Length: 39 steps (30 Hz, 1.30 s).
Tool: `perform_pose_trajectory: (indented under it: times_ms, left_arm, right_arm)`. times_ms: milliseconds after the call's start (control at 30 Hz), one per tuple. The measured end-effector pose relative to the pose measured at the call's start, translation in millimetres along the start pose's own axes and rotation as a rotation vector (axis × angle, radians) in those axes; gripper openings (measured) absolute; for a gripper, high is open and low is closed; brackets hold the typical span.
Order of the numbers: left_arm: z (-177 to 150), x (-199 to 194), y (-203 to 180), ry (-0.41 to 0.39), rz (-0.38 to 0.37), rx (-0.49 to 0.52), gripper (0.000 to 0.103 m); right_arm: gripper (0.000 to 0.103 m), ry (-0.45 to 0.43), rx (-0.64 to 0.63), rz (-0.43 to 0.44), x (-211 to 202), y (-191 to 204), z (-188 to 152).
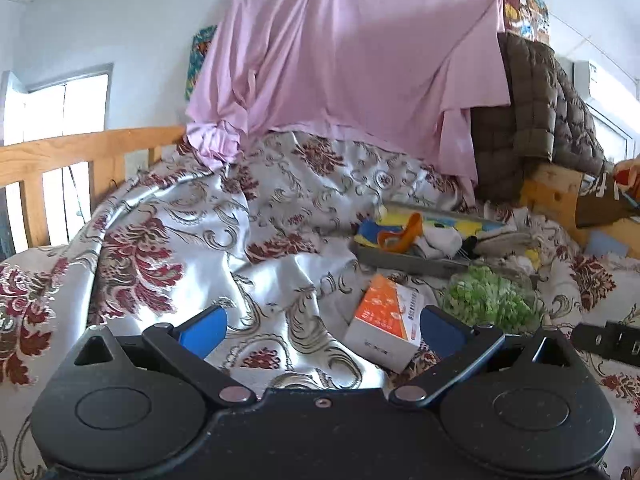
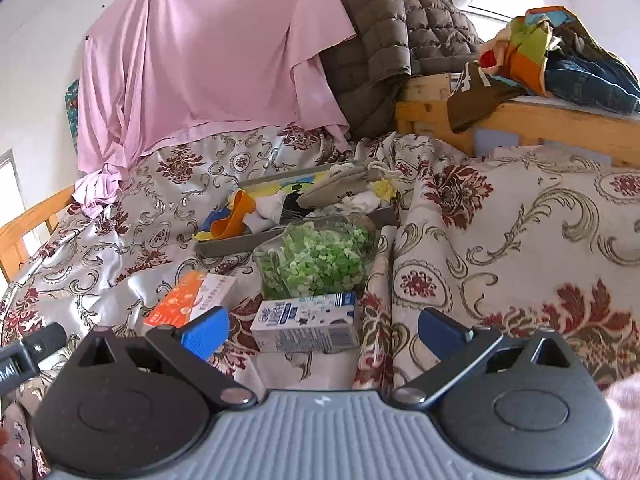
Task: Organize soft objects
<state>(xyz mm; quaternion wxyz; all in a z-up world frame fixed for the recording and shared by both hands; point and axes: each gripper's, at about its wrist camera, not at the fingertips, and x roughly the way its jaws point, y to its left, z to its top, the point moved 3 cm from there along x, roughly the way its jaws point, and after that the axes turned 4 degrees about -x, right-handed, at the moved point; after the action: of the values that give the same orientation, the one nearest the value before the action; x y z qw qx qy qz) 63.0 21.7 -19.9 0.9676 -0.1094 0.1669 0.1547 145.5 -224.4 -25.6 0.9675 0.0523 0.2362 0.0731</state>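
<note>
A grey tray [image 1: 400, 260] [image 2: 228, 246] lies on the floral bedspread [image 1: 224, 240], holding soft items: an orange cloth [image 1: 404, 234] [image 2: 236, 216], white socks [image 1: 438, 240] [image 2: 268, 210] and a beige fabric piece [image 2: 336, 190]. In front of the tray sits a clear bag of green bits [image 1: 488, 300] [image 2: 316, 260]. My left gripper [image 1: 320, 330] is open above the bedspread, with an orange-and-white box [image 1: 386, 322] [image 2: 192, 300] just ahead of its right finger. My right gripper [image 2: 324, 332] is open too, with a white-and-blue carton [image 2: 308, 322] lying between its fingers, untouched.
A pink sheet [image 1: 344, 60] [image 2: 208, 60] hangs behind the bed. A brown quilted jacket [image 1: 532, 100] [image 2: 400, 32] drapes over a wooden frame [image 2: 560, 120] that carries a pile of clothes [image 2: 560, 56]. A wooden rail [image 1: 80, 152] borders the left side.
</note>
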Motion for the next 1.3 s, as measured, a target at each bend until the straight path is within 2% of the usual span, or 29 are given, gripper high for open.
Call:
perform_pose_trajectory:
  times_ms: [200,367,833,1300]
  left_arm:
    - [-6,1,4,0.007,-0.009,-0.04,0.102]
    - [-14,3,4,0.026,-0.02,-0.042,0.102]
    - [-15,7,2,0.039,-0.008,-0.025,0.102]
    - [-11,11,-3,0.044,-0.003,0.036,0.102]
  right_arm:
    - [0.103,0.045,-0.028,0.026,6,8,-8]
    - [0.103,0.043,-0.031,0.021,6,8,-8]
    - [0.103,0.025,-0.061,0.001,2,13,-7]
    - [0.103,0.028,-0.055,-0.009,1,11,-8]
